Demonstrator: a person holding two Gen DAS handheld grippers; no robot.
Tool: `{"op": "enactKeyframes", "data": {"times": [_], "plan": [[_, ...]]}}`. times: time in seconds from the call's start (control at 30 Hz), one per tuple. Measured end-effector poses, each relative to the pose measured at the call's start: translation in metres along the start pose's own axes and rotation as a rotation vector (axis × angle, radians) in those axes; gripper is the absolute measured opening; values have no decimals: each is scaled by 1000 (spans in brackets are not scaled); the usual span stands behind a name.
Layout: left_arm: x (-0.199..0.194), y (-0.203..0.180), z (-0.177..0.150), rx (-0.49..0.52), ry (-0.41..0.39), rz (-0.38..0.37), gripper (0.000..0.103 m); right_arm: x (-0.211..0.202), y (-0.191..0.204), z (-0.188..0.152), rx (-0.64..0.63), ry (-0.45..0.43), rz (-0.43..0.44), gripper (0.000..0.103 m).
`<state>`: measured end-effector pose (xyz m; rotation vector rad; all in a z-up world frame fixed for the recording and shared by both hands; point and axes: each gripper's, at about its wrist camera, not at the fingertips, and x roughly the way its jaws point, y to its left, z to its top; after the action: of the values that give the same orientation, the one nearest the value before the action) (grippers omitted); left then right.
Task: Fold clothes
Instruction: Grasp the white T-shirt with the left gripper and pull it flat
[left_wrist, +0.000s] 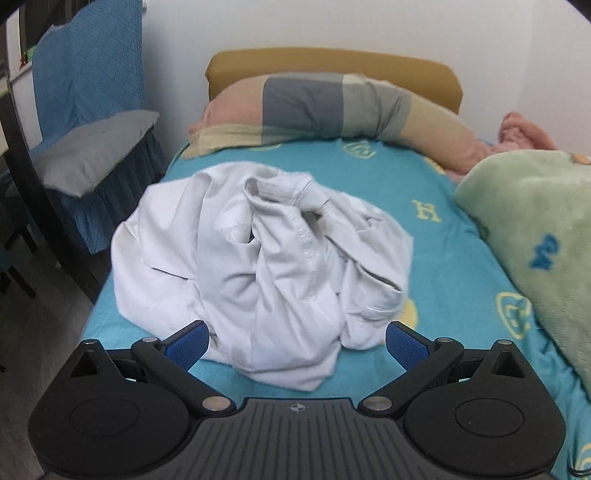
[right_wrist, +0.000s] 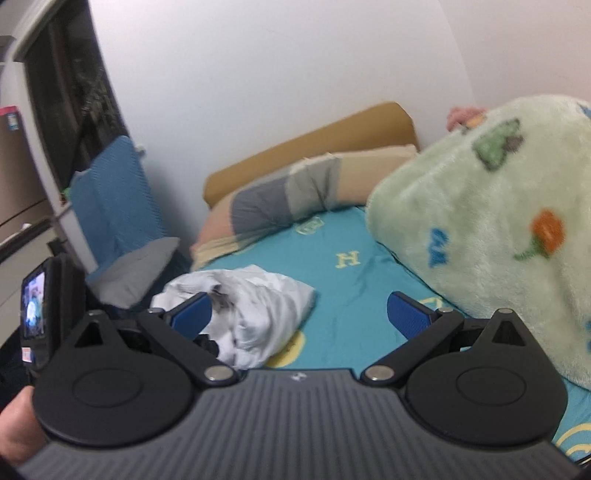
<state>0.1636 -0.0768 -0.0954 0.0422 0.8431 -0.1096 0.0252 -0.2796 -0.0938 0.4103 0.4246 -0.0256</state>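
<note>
A bed with a turquoise printed sheet (left_wrist: 454, 258) fills both views, its mustard headboard (left_wrist: 332, 62) against the white wall. A pale green fleece blanket (left_wrist: 535, 229) is heaped along the right side, and a colour-blocked pillow (left_wrist: 332, 110) lies at the head. A crumpled white garment (left_wrist: 258, 266) sits mid-bed, toward the left edge — unfolded. The left gripper (left_wrist: 295, 341) hovers just before it, fingers spread wide and holding nothing. The right gripper (right_wrist: 299, 314) — likewise wide and unloaded — hangs to the garment's right.
</note>
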Motion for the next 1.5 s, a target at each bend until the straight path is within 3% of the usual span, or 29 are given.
{"op": "enactKeyframes", "data": {"times": [0.27, 0.37, 0.43, 0.47, 0.5, 0.6, 0.83, 0.97, 1.13, 1.37, 1.5], "plan": [[31, 17, 13, -17, -90, -133, 91, 49, -17, -11, 59, -10, -61, 103], [49, 20, 20, -1, -80, -105, 82, 68, -14, -19, 50, 16, -47, 103], [58, 22, 25, 17, -84, -65, 62, 76, -11, -24, 29, 37, -41, 103], [60, 24, 27, 25, -92, -48, 57, 79, -10, -27, 14, 46, -41, 103], [59, 26, 28, 23, -101, -46, 41, 80, -9, -28, 1, 46, -41, 103], [45, 34, 32, 0, -133, -70, 16, 85, -8, -29, -8, 26, -30, 103], [-54, 34, 35, 61, -255, -198, 11, 73, -5, -27, -8, -24, 16, 103], [-112, 38, 22, 75, -282, -266, 11, 64, 6, -28, -39, -28, 37, 103], [-142, 67, -4, 88, -259, -277, 11, 54, 19, -33, -74, -2, 55, 103], [-120, 119, -1, -83, -262, -290, 11, 55, 33, -53, -93, 146, 89, 103], [-100, 132, 6, -153, -268, -253, 12, 70, 44, -66, -145, 192, 68, 103]]}}
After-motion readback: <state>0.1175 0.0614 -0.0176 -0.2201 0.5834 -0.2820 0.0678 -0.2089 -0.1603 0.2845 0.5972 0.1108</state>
